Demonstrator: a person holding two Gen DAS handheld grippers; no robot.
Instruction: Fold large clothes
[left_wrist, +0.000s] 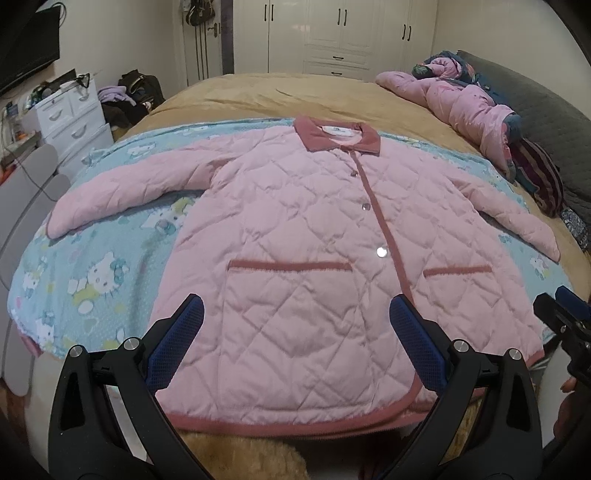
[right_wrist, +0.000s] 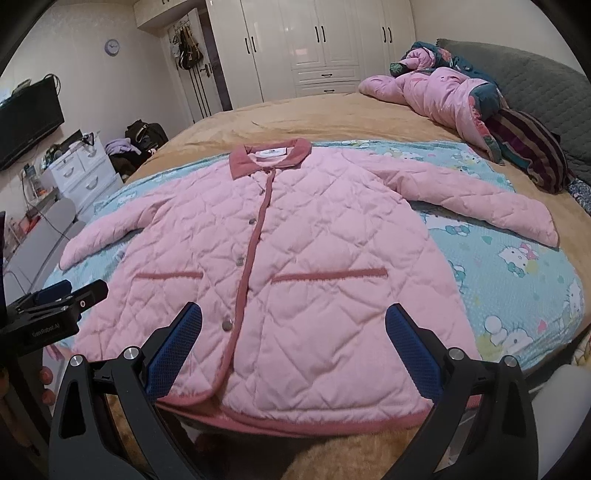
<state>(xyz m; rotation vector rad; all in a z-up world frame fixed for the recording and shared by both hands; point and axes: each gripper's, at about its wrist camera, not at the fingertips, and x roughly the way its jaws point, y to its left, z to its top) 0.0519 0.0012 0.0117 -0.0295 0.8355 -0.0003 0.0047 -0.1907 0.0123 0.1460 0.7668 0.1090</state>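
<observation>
A pink quilted jacket (left_wrist: 295, 229) is seen spread flat, front up and buttoned, on a blue cartoon-print sheet (left_wrist: 92, 280) that is laid over the tan cover of the bed (left_wrist: 266, 92). Its collar (left_wrist: 336, 136) is turned toward the far wardrobes, its hem (left_wrist: 280, 424) toward the near edge of the bed, and both sleeves are stretched outward to the sides. No fold is visible anywhere in the garment, so the task is judged to be at its very start: the spreading-out is done, while the folding in of the sleeves and sides and the doubling of the body are all left.

The left hand-held gripper (left_wrist: 295, 336) is held above the hem on the side of the jacket's left-hand pocket, its blue-padded fingers (left_wrist: 177, 343) spread wide with nothing between them. The right hand-held gripper (right_wrist: 293, 339) is held likewise over the other half of the hem, fingers parted and empty. No cloth is touched by either, as far as can be told.

A heap of other pink clothing (right_wrist: 439, 92) is left near the pillow end, well apart from the jacket.
</observation>
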